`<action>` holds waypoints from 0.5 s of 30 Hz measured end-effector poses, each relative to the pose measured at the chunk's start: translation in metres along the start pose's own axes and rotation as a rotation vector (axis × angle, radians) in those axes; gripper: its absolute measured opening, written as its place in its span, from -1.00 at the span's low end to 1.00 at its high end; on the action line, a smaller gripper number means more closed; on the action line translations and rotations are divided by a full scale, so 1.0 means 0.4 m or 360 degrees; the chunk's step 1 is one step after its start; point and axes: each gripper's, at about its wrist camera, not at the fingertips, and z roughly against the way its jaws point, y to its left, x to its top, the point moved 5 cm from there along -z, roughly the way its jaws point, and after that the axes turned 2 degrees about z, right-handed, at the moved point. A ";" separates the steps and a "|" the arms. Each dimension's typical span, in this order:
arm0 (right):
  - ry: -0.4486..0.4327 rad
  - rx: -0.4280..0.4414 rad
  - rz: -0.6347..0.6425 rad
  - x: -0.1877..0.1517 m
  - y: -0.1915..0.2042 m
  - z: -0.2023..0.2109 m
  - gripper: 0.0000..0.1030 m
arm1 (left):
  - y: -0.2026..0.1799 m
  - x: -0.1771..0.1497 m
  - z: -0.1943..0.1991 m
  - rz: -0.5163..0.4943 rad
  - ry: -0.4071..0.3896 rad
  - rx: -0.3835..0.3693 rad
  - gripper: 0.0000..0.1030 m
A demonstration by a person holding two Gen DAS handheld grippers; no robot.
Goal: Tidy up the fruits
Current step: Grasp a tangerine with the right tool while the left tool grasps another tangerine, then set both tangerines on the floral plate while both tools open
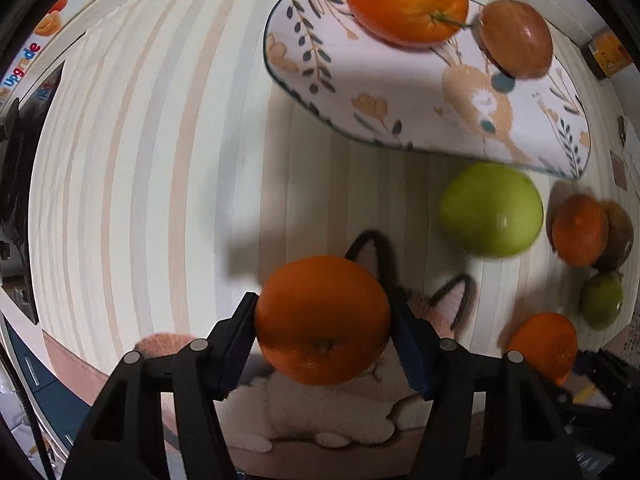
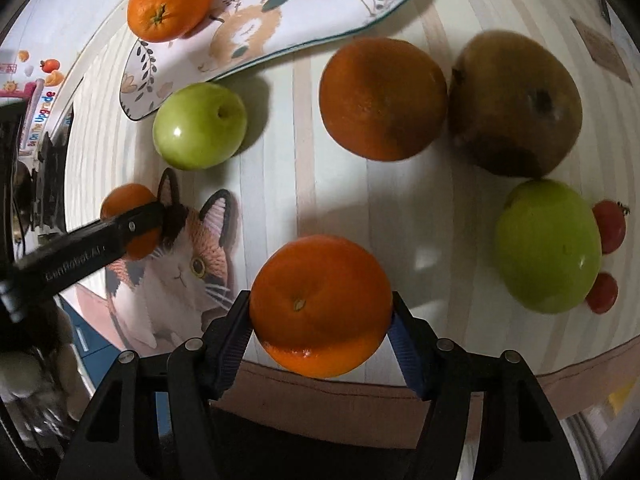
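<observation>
1. Both jaws are closed on fruit: the left gripper (image 1: 323,334) clamps an orange (image 1: 322,320) between its pads, and the right gripper (image 2: 320,320) clamps another orange (image 2: 320,306) the same way.
2. From the right wrist view, the left gripper's finger (image 2: 80,246) covers much of its orange, which sits over a cat-print mat (image 2: 180,264) at the edge of the striped table (image 2: 340,208).
3. On the patterned tray (image 1: 400,92) lie an orange (image 1: 405,0), cut off at the top of the picture, and a reddish apple (image 1: 516,38).
4. Loose on the table are a green apple (image 2: 200,126), an orange (image 2: 382,98) touching a brown fruit (image 2: 516,102) of unclear kind, and a second green apple (image 2: 548,246).
5. Two small red fruits (image 2: 610,226) are half hidden behind that apple.
6. Left-edge clutter is too dark to make out.
</observation>
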 end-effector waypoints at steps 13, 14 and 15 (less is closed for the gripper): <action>0.0006 -0.0107 0.0119 0.023 0.022 -0.001 0.31 | 0.019 -0.078 0.015 0.0055 0.0025 -0.0041 0.19; -0.0011 -0.0127 0.0136 0.025 0.025 0.002 0.31 | 0.018 -0.077 0.027 0.0055 0.0013 -0.0053 0.19; -0.0028 -0.0133 0.0143 0.028 0.026 0.008 0.31 | 0.022 -0.071 0.038 0.0054 0.0003 -0.0060 0.19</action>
